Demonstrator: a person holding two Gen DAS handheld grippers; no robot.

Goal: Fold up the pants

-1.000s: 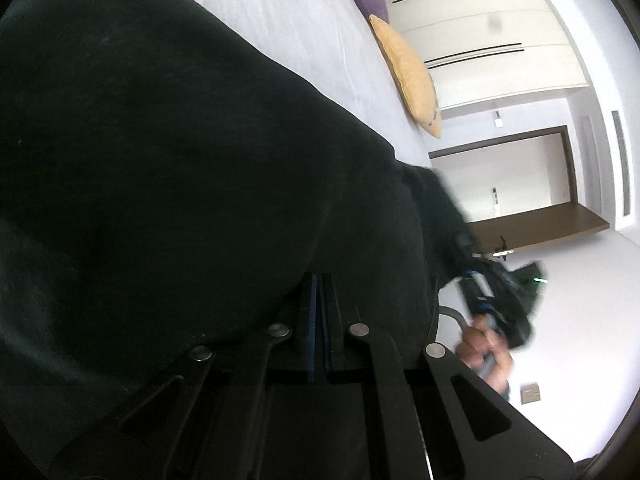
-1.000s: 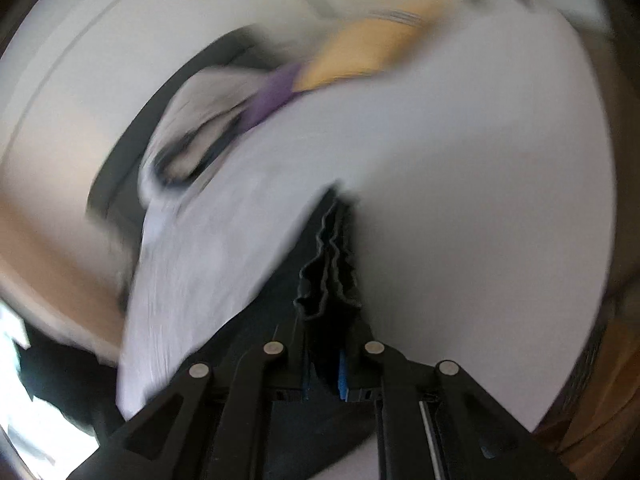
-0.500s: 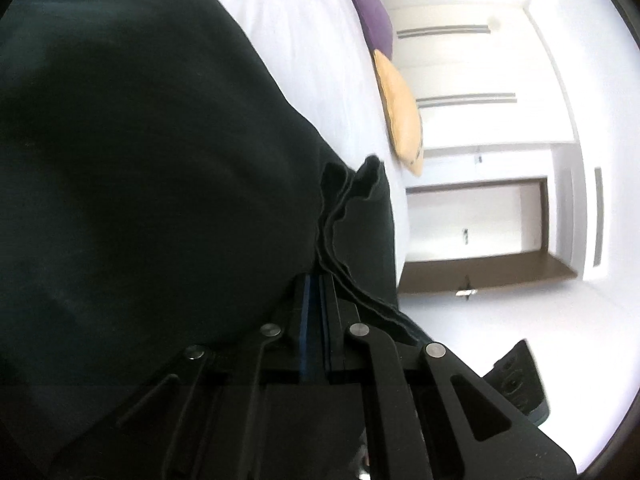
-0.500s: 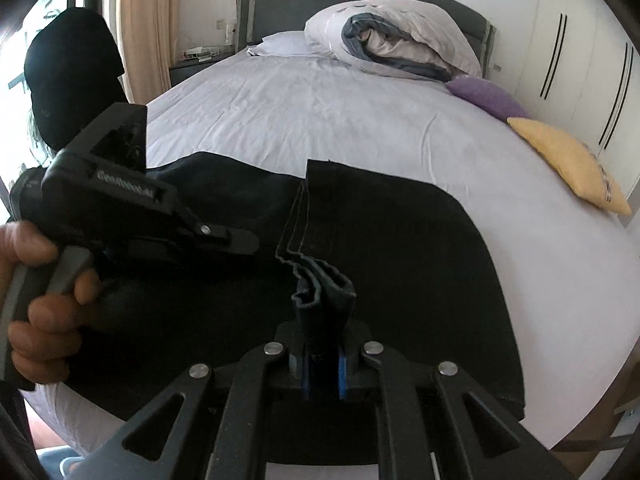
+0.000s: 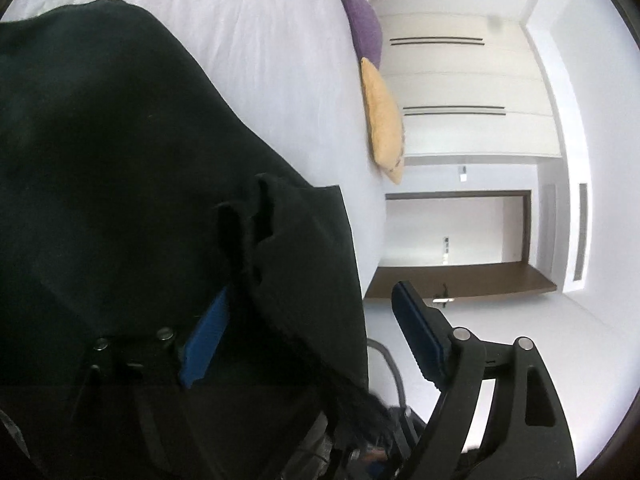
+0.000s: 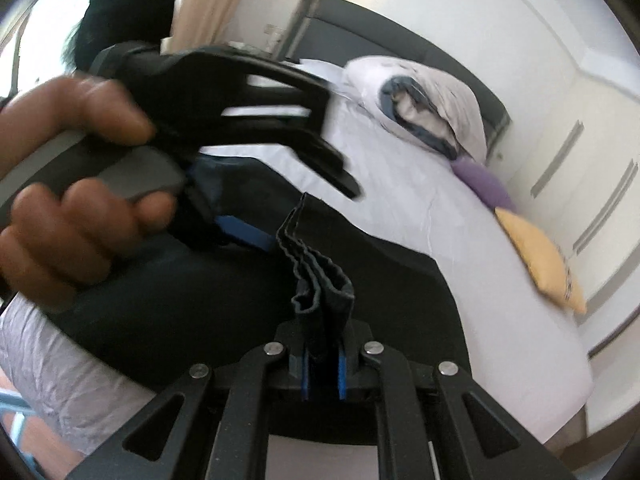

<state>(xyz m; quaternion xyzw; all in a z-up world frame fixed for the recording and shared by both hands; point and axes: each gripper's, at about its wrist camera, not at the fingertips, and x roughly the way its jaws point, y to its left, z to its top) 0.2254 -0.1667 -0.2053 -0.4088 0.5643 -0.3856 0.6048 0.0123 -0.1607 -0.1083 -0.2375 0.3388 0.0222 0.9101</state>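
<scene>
The pants (image 6: 248,292) lie dark and broad across the near part of the bed (image 6: 400,184), spread over the white sheet with one straight edge running toward the bed's far side.

The right gripper (image 6: 322,364) is clamped on a bunched fold of the pants, and the pleated cloth stands up between its two blue pads (image 6: 341,376). The cloth rises in a wavy ridge from the jaws and joins the flat part of the pants beyond.

The left gripper (image 5: 316,332) has its jaws opening. Its blue pads (image 5: 416,332) stand well apart; a rumpled fold of the pants (image 5: 120,184) sits between them, draped against the left pad while the right pad is clear of the cloth. In the right wrist view the left gripper (image 6: 280,136) appears blurred over the pants, held by a hand (image 6: 76,184) on a grey grip.

Along the bed's far edge lie a yellow cushion (image 6: 540,264) and, beyond it, a purple cushion (image 6: 484,184). A rolled duvet (image 6: 424,108) rests against the dark headboard (image 6: 400,36). White wardrobe doors (image 5: 460,76) with dark slot handles stand beside the bed, and a doorway (image 5: 456,232) opens next to them. A beige curtain (image 6: 208,4) hangs by the headboard.
</scene>
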